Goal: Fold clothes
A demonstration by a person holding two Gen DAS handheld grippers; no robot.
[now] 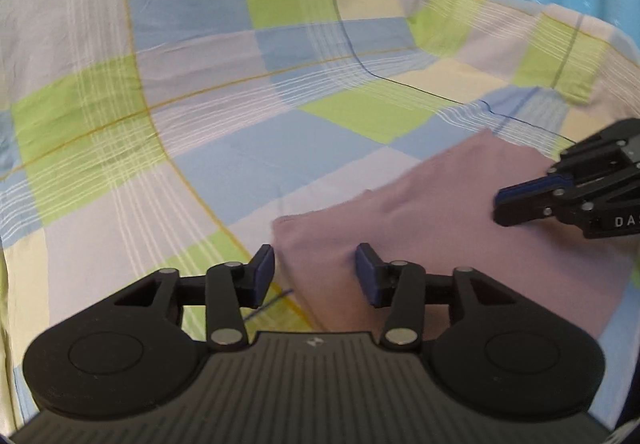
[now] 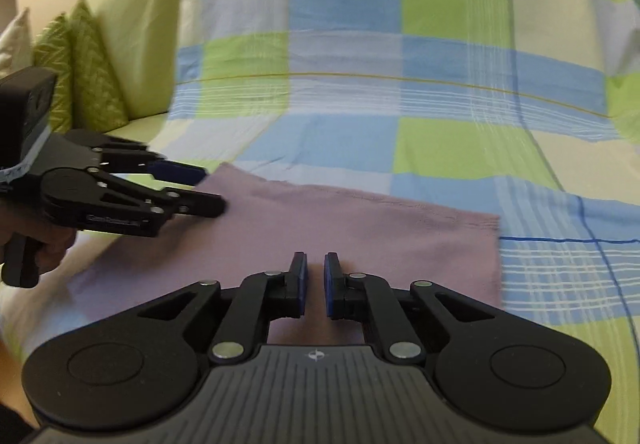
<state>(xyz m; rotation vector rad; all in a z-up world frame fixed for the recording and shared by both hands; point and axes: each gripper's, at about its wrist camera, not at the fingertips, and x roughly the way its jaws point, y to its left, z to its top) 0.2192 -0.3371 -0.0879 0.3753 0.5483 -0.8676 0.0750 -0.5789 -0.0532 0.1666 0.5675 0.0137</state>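
You're hovering both black two-finger grippers over a flat mauve cloth rectangle (image 2: 320, 228) that's lying on the blue, green and cream checked bedsheet (image 1: 200, 84). Your left gripper (image 1: 315, 268) is sitting with its fingers spread wide over the cloth's near-left corner, gripping nothing, and your right gripper (image 2: 315, 280) is nearly pinched together with only a thin gap, empty too. It's looking neat and squared already, so any low pinch is risking grabbing the sheet underneath and dragging the whole thing crooked
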